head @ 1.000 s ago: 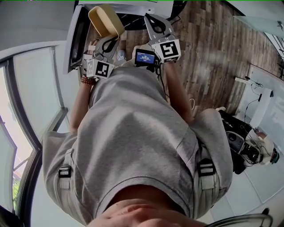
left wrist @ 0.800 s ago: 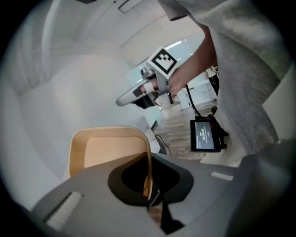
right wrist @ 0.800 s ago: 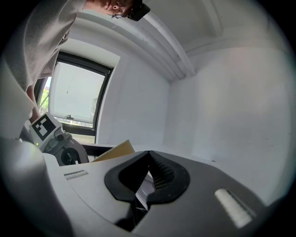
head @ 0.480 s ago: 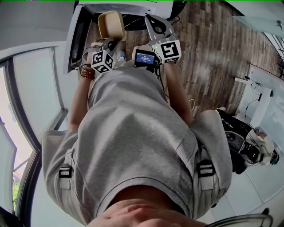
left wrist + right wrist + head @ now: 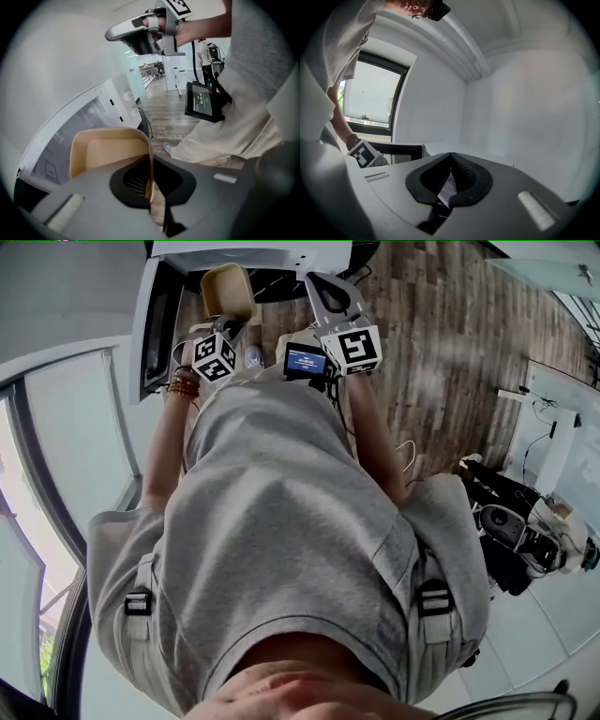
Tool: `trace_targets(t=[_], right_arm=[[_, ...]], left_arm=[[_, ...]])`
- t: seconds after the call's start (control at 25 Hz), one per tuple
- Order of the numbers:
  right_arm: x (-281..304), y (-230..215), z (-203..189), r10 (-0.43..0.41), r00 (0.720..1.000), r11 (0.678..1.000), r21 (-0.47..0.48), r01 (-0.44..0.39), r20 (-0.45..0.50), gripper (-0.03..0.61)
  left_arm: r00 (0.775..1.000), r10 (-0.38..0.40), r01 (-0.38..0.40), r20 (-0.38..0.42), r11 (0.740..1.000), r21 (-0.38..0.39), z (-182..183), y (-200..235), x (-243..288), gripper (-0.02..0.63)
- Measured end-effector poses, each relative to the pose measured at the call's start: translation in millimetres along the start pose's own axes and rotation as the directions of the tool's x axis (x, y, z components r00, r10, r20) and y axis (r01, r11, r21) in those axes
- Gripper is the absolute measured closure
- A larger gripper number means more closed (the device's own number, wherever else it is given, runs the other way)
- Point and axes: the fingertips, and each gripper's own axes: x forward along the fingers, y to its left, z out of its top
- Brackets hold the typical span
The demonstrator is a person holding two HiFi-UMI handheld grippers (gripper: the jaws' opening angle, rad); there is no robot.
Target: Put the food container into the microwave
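A tan food container (image 5: 228, 291) hangs in front of the open microwave (image 5: 253, 253) at the top of the head view. My left gripper (image 5: 232, 324) is shut on the container's rim. In the left gripper view the container (image 5: 108, 152) is empty, and its thin side wall sits pinched between the jaws of my left gripper (image 5: 150, 180). My right gripper (image 5: 320, 281) hovers just right of the container, shut with nothing in it. In its own view the right gripper (image 5: 451, 163) points at a bare white wall.
The microwave door (image 5: 154, 322) stands swung open at the left, also seen as a dark panel (image 5: 401, 152). A small screen device (image 5: 307, 360) hangs at the person's waist. Wood floor (image 5: 450, 343) lies to the right, and a window (image 5: 370, 98) is at the left.
My left gripper has carried the container up and slightly right, closer to the microwave opening, and the container now shows more upright. The right gripper has barely moved.
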Motion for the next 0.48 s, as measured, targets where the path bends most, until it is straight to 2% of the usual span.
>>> trace_targets(t=[0.48], right_arm=[[-15, -17, -5, -0.050, 0.999, 0.999, 0.007, 0.050, -0.003, 0.565]], left_arm=[[0.999, -0.016, 0.015, -0.040, 1.000, -0.006, 0, 9, 14, 0.611]])
